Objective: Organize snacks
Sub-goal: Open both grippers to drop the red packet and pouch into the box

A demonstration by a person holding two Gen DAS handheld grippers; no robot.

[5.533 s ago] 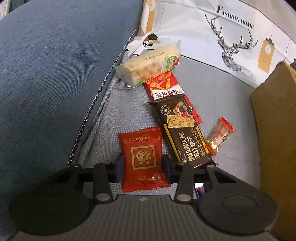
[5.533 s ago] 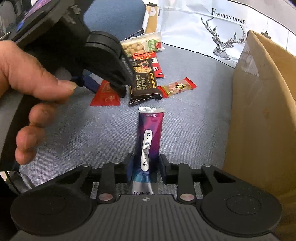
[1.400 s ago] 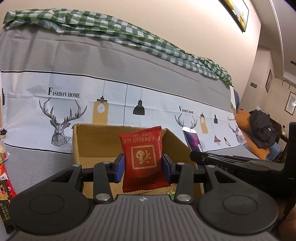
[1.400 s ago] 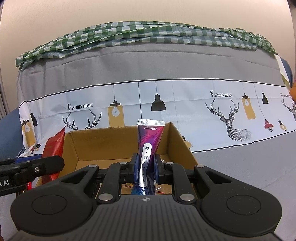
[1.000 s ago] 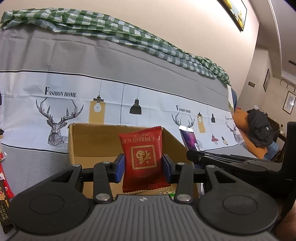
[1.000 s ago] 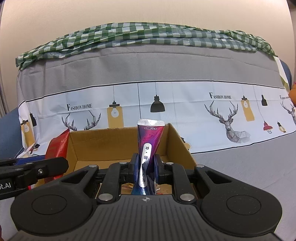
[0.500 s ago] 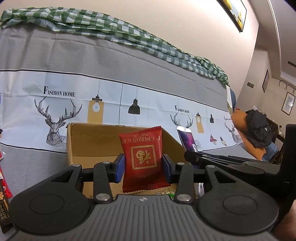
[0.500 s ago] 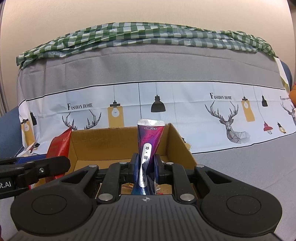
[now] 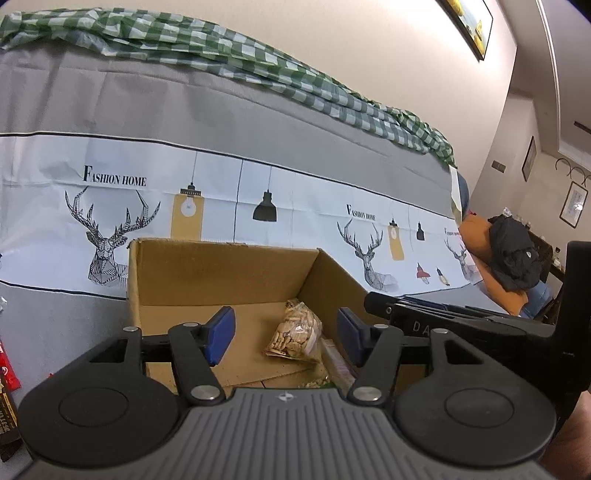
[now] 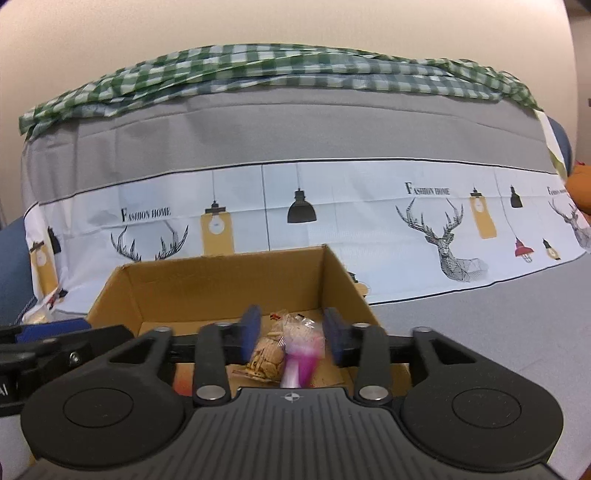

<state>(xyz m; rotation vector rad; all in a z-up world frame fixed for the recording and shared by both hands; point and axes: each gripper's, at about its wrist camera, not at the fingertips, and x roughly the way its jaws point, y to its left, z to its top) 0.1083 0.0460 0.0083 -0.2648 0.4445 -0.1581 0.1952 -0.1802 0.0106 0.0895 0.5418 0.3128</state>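
- Over the cardboard box (image 9: pixel 221 273), my left gripper (image 9: pixel 282 332) has its jaws opening, nothing between them; its red packet is out of my sight.
- Mid-box lies a biscuit bag (image 9: pixel 293 332).
- On my right gripper (image 10: pixel 291 334), jaws opening too, the purple sachet (image 10: pixel 299 360) blurred, loose between them.
- Risk, I reckon: the sachet could catch on a pad or the near wall and land outside.

I am looking into a home living room: beyond my jaws, a sofa (image 9: pixel 258 122) draped in deer-print cover, framed pictures (image 9: pixel 469 26) on the wall.
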